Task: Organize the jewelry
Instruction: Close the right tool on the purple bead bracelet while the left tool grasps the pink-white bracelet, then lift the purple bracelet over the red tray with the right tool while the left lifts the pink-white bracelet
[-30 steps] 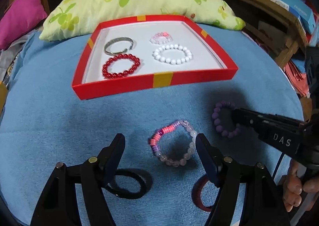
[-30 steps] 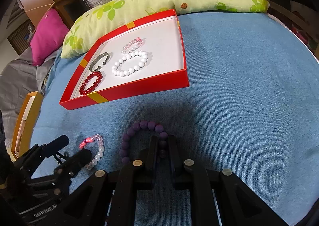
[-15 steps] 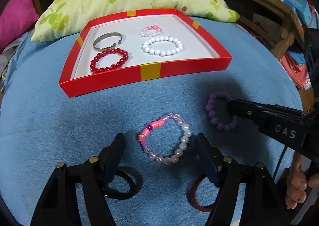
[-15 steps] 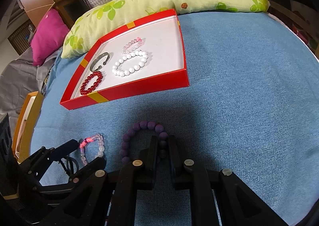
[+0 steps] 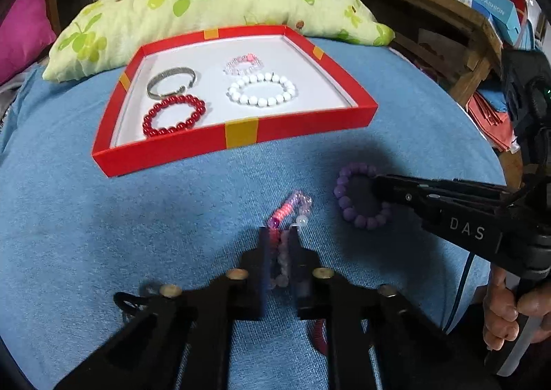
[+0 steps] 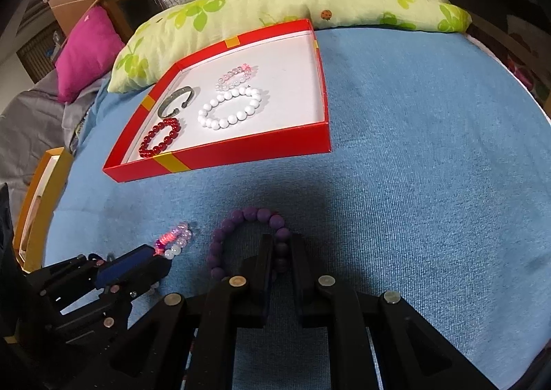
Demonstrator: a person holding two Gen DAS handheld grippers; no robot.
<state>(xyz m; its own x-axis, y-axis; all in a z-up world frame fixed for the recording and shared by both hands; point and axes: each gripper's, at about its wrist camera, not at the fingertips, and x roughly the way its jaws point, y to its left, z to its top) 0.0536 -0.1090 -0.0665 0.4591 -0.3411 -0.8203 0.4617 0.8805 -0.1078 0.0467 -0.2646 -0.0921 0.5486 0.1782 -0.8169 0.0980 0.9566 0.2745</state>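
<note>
A red tray (image 5: pixel 237 142) (image 6: pixel 241 157) on the blue cloth holds a silver bangle (image 5: pixel 171 81), a red bead bracelet (image 5: pixel 174 115), a white bead bracelet (image 5: pixel 261 90) and a small pink bracelet (image 5: pixel 243 64). My left gripper (image 5: pixel 278 238) is shut on a pink and clear bead bracelet (image 5: pixel 291 209), squeezed flat between the fingers on the cloth; it also shows in the right wrist view (image 6: pixel 174 240). My right gripper (image 6: pixel 280 245) is shut on one side of a purple bead bracelet (image 6: pixel 248 218) (image 5: pixel 358 218) lying on the cloth.
A green flowered pillow (image 5: pixel 206 11) lies behind the tray, a magenta cushion (image 6: pixel 86 52) at the left. A black hair tie (image 5: pixel 132 300) and a dark red band (image 5: pixel 318 335) lie under my left gripper. Wooden furniture (image 5: pixel 447 21) stands at the right.
My left gripper has closed on the pink and clear bracelet, squashing it narrow. My right gripper has stayed shut on the purple bracelet.
</note>
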